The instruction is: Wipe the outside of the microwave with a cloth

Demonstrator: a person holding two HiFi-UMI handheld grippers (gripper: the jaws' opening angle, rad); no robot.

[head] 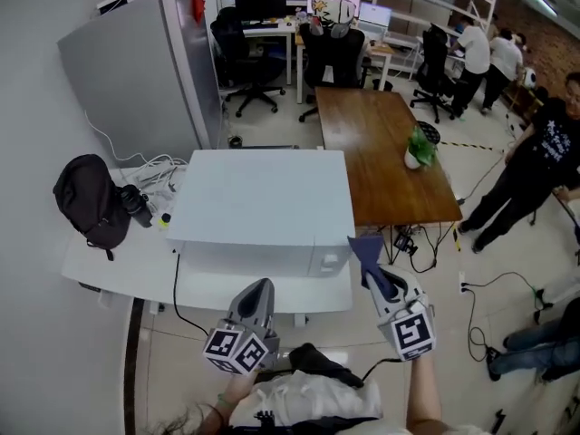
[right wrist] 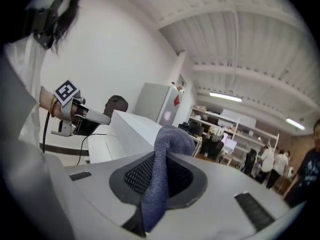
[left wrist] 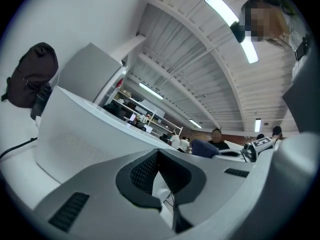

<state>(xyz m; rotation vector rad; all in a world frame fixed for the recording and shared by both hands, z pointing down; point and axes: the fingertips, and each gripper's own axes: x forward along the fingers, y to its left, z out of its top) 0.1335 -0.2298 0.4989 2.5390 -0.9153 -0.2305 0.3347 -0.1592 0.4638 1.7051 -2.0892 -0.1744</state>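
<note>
The white microwave stands on a white table, its front facing me. My right gripper is shut on a blue cloth, held just off the microwave's front right corner, a little apart from it. In the right gripper view the cloth hangs out between the jaws, with the microwave beyond on the left. My left gripper is shut on nothing, low in front of the microwave's front face. The left gripper view looks up along the microwave from below.
A black backpack and white cables lie on the table left of the microwave. A silver fridge stands behind. A wooden table with a small plant is at the right, and a person stands beyond it.
</note>
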